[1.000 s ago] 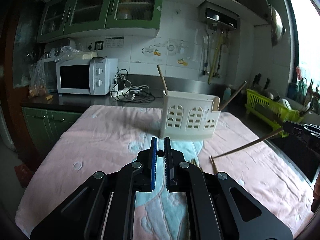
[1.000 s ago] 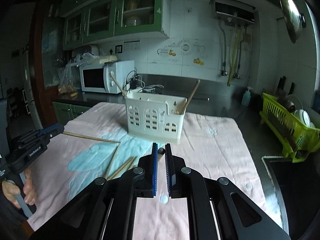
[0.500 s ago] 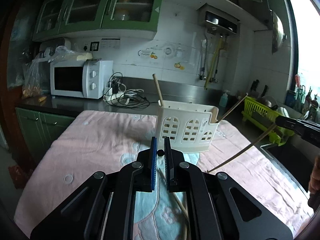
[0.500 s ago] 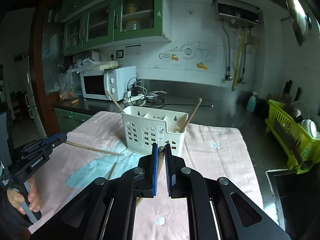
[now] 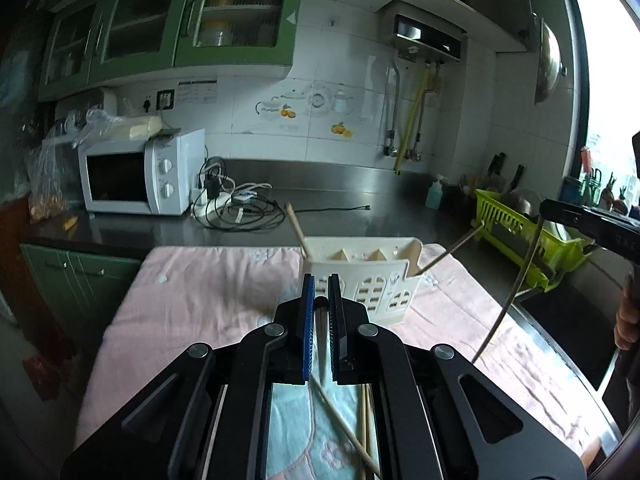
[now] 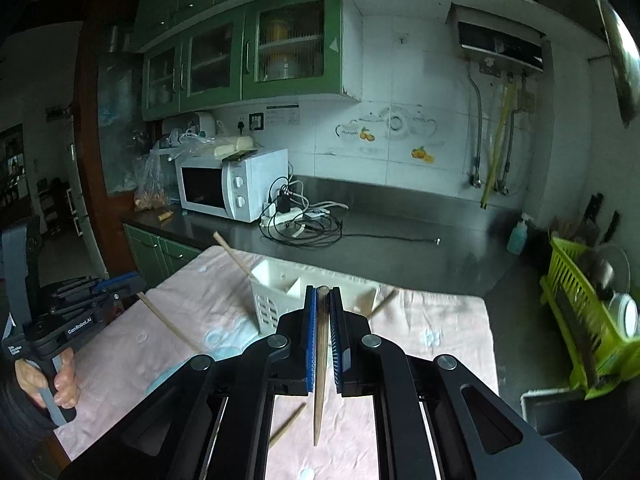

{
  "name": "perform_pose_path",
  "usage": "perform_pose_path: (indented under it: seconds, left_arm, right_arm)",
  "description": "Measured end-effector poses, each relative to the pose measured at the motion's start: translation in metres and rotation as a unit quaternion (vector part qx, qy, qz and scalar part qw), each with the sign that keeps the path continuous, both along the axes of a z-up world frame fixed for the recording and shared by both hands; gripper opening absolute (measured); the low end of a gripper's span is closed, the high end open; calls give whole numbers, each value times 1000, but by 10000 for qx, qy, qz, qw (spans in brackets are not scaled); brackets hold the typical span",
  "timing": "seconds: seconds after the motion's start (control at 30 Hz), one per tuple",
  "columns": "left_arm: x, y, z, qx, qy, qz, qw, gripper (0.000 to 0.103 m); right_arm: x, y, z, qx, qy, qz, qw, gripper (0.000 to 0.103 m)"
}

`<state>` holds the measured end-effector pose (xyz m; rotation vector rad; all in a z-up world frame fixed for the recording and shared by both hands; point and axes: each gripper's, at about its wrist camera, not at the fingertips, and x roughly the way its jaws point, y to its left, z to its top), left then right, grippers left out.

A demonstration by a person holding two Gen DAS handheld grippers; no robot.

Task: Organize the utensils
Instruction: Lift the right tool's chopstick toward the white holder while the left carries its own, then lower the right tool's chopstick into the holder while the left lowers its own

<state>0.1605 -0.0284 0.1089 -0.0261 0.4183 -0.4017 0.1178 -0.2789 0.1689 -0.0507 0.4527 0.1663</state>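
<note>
Left tongs (image 5: 321, 300): blue-padded jaws closed on a slender wooden chopstick (image 5: 321, 334), which hangs point-down between them above the pink quilted cloth (image 5: 208, 300) covering the bench (image 5: 120, 236). In the right wrist view the same tongs (image 6: 132, 282) appear at left, gripped by a hand (image 6: 52, 380), with the chopstick (image 6: 168, 322) slanting down from them toward the cloth.

Right tongs (image 6: 323, 300): jaws closed on a second wooden chopstick (image 6: 320, 360), its blunt end showing at the jaw tips and its point hanging down clear of the cloth. In the left wrist view these tongs (image 5: 560, 212) enter from the right edge, the chopstick (image 5: 508, 300) trailing down and left from them.

Cream plastic utensil caddy with arched cut-outs (image 5: 364, 276): upright on the cloth, ahead of both tongs. Two wooden sticks lean out of it, one at its left end (image 5: 298, 232), one at its right end (image 5: 448, 252).

Loose chopsticks (image 5: 352, 432) lie on the pale-blue patch of the cloth below the left tongs; another loose chopstick (image 6: 286, 426) lies on the cloth below the right tongs.

White microwave oven (image 5: 136, 176) stands at the back of the bench, well apart from the caddy.
</note>
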Motion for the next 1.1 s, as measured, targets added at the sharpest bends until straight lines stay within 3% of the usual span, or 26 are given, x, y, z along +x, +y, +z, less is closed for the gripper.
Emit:
perform_pose_path:
  seconds: [0.4,0.8,0.93,1.1]
  left_arm:
    - [12,-21,49,23,-235,-161,9996,5]
    - [37,-59,144,-202,-1149,-252,9928,5]
    - [62,-72,154,-217,-1293,-184,9912,5]
    - [95,-81,147,-219,-1242,-59,9920,5]
  right_arm:
    - [39,-7,36,-27,10,39,10000,7]
    - [85,-17,80,25,-352,-174,9992,7]
    - [106,-20,82,18,-418,-260,9988,7]
    - [133,-25,72,147,-402,-279,9987,7]
